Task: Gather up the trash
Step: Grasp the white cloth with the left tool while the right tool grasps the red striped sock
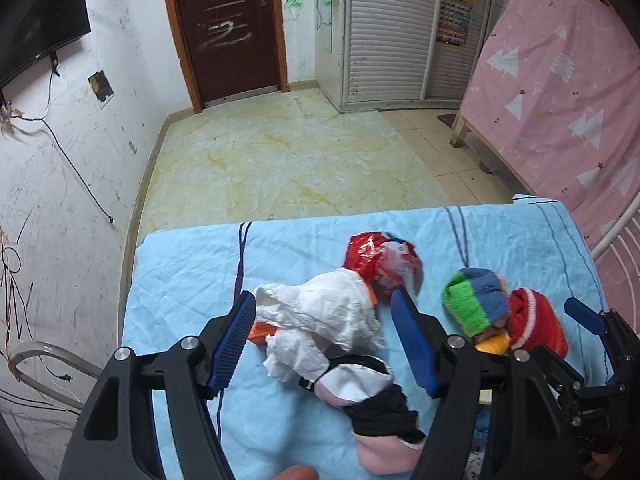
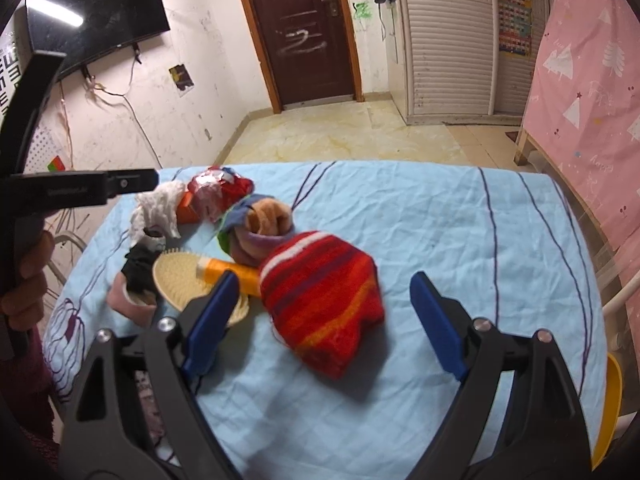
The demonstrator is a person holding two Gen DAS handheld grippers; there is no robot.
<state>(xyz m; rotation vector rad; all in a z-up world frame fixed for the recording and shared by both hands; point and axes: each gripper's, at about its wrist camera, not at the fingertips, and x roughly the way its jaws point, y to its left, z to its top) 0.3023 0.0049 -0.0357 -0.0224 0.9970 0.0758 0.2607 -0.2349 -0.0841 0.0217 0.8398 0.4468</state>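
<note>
A: Start with the big picture. The table [image 2: 440,216] under its light-blue cloth carries a heap at about ten o'clock from the right gripper [image 2: 320,320]. Which of it is trash?

B: By my reading, the crumpled white tissue [image 1: 320,312] and the red wrapper [image 1: 380,264] just past it at one o'clock. The striped red hat [image 2: 324,300], the brown sock [image 2: 266,216], the pink-and-black sock [image 1: 376,412] and the hairbrush [image 2: 188,276] look like belongings, not rubbish.

A: And the grippers?

B: Both released, nothing clenched. The left gripper [image 1: 324,344] has its blue pads either side of the tissue, not pressing it. The right one straddles the hat with clear gaps on both sides.

A: How should the left do this well?

B: Sink lower so the pads bite the tissue's bulk, and stay clear of the sock at six o'clock, which touches the tissue and could be dragged along. Paper that loose collapses, so close fully before lifting. The right should leave the hat alone.

A: What can't you make out?

B: No bin shows, unless the yellow rim [image 2: 612,408] cut off at four o'clock in the right view is one; I can't tell. Something orange [image 1: 260,330] peeks from beneath the tissue, unidentifiable. The hat is blurred.
</note>
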